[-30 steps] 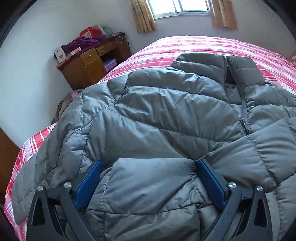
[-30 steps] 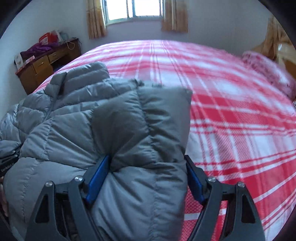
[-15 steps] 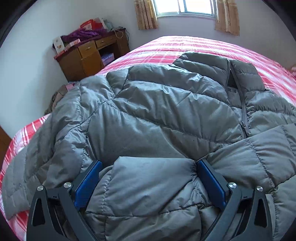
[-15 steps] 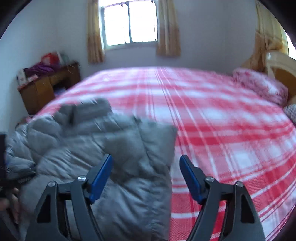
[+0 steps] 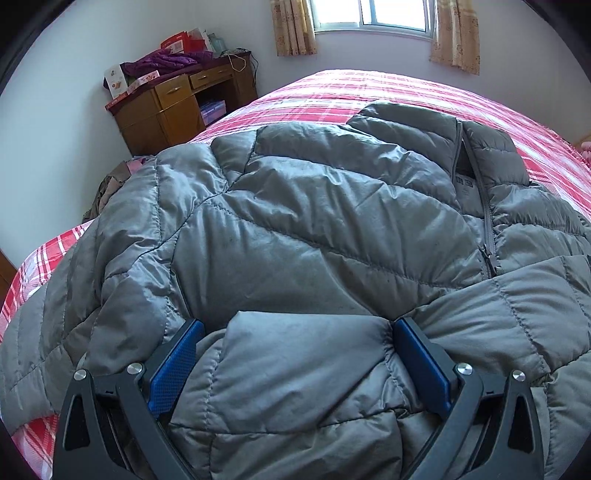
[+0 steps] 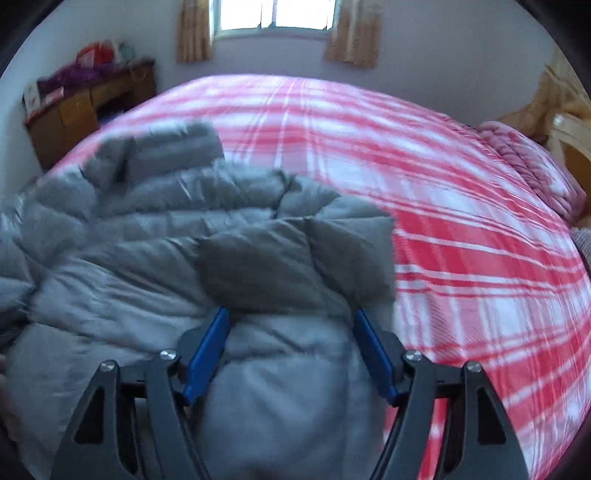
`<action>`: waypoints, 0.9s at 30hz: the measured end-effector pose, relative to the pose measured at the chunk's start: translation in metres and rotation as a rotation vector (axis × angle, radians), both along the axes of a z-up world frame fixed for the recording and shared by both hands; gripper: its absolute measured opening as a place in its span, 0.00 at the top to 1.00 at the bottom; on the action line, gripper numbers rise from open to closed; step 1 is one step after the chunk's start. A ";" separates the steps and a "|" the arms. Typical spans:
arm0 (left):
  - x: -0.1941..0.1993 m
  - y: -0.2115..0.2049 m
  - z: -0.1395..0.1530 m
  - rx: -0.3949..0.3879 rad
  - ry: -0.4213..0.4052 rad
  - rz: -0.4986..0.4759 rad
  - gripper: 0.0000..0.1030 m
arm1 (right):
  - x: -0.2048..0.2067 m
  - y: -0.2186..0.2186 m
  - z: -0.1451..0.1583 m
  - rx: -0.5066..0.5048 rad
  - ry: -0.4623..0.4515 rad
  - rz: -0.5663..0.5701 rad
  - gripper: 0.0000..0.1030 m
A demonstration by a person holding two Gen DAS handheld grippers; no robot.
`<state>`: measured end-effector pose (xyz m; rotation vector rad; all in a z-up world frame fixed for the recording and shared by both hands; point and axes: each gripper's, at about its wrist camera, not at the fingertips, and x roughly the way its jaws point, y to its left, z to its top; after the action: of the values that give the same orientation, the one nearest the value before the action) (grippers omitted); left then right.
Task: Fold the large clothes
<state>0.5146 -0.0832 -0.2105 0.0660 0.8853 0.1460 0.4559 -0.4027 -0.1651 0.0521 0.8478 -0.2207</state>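
A grey quilted puffer jacket (image 5: 332,229) lies spread on the red plaid bed (image 5: 369,88), zipper and collar toward the far right. My left gripper (image 5: 295,332) is shut on a puffy folded part of it, which fills the gap between the blue pads (image 5: 173,365) and bunches against them. In the blurred right wrist view the jacket's (image 6: 129,258) right side lies folded over on the bed. My right gripper (image 6: 291,317) sits over it. Its jaws are closing, with fabric between the pads (image 6: 207,350) and no clear squeeze.
A wooden desk (image 5: 173,107) piled with boxes and purple cloth stands by the far left wall under a curtained window (image 5: 369,14). Bare plaid bedspread (image 6: 461,221) stretches to the right of the jacket, with a pink pillow (image 6: 524,162) at the far right.
The right gripper pulled up and away from the jacket, then came back down over its folded edge with narrower jaws. The left gripper kept its hold and the jacket shifted slightly.
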 end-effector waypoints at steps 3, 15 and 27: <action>0.000 0.000 0.000 0.003 0.000 0.000 0.01 | -0.030 0.019 0.022 0.034 -0.060 0.050 0.24; -0.002 -0.007 0.000 0.034 0.001 -0.002 0.01 | -0.012 0.043 -0.033 0.025 0.021 0.086 0.21; -0.113 0.144 0.099 0.162 -0.123 -0.018 0.01 | -0.084 0.029 0.011 0.045 -0.151 0.041 0.00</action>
<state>0.4017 0.0606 -0.1115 0.2141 0.7489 0.2030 0.3714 -0.3739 -0.1546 0.0920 0.7026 -0.1568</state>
